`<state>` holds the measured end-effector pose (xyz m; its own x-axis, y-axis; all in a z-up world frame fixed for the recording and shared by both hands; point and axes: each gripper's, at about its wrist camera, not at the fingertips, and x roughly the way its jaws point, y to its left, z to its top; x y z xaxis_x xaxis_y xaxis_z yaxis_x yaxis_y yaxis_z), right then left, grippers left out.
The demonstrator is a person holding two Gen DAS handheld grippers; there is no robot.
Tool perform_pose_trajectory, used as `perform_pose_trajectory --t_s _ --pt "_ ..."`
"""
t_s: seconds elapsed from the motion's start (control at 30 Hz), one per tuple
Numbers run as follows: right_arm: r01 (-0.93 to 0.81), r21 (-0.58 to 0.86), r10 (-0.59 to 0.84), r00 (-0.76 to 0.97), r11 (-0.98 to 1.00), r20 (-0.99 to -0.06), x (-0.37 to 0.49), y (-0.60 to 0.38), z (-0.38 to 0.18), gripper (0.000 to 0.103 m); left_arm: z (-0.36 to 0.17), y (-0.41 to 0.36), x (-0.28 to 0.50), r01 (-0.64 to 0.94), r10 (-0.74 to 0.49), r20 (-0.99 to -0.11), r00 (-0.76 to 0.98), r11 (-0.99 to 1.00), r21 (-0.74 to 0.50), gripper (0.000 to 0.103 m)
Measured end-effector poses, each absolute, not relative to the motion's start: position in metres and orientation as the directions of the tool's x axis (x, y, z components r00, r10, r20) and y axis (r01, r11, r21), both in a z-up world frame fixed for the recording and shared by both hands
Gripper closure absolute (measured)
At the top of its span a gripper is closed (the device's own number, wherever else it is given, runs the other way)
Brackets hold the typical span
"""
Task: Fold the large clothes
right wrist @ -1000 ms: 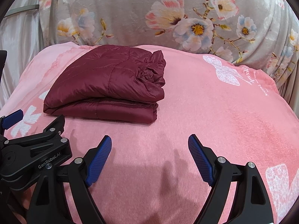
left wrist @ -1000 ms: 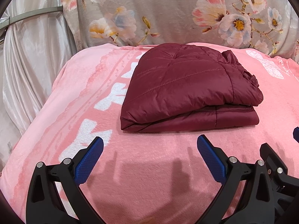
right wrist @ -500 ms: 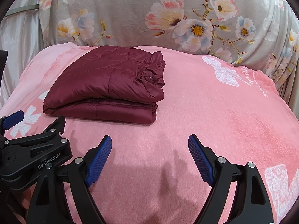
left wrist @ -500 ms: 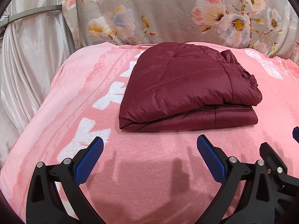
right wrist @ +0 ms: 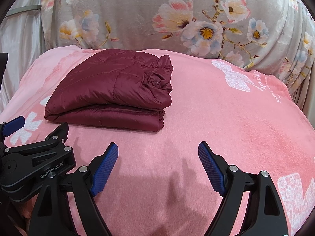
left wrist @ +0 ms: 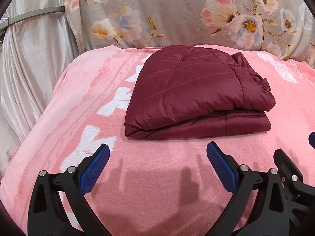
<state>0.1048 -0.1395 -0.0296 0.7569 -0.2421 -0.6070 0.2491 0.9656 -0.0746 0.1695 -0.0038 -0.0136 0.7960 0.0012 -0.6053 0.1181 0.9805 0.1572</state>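
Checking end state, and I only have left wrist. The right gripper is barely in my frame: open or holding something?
Observer: The right gripper is open, with nothing between its pads and only the pink blanket beneath.
Operator: Touching the jacket?
Observer: No. The folded maroon jacket lies ahead and to its left, apart from both fingers.
Operator: Is the jacket's right end tidy?
Observer: Mostly. Ruffled fabric bunches on top at that end, and the layers below stack evenly at the near corner.
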Motion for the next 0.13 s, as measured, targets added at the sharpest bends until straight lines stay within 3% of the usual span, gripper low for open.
perform_pose_trajectory --t_s 0.13 --pt "0.250 -0.077 -0.244 0.758 0.965 -0.605 0.1054 -0.1426 -0.0283 0.021 -0.0135 -0.0047 0.1687 0.120 -0.002 -0.606 0.796 0.981 0.154 0.008"
